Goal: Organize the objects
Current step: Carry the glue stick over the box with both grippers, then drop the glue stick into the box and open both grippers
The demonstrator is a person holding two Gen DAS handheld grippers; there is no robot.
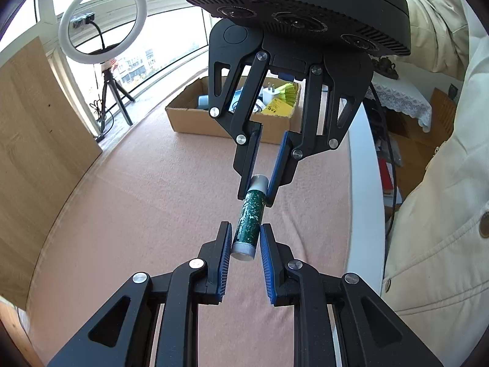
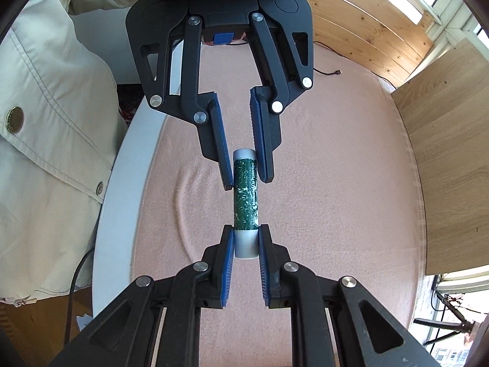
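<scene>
A green lip balm tube [image 1: 249, 218] with grey ends hangs in the air between the two grippers, above the pink cloth. My right gripper [image 2: 246, 240] is shut on its grey end [image 2: 245, 244]; it also shows facing me in the left wrist view [image 1: 256, 188]. My left gripper [image 1: 244, 238] has its jaws around the tube's other end with small gaps at each pad, so it is open. It shows in the right wrist view [image 2: 246, 172], with one pad touching the tube [image 2: 244, 195] and the other a little apart.
A pink cloth [image 1: 137, 214] covers the round white table [image 1: 363, 202]. A cardboard box [image 1: 195, 119] with small items stands at the far side. A ring light on a tripod [image 1: 102, 21] stands by the window. Wooden boards [image 2: 452, 168] stand beside the table. The person's beige jacket [image 2: 52, 140] is close.
</scene>
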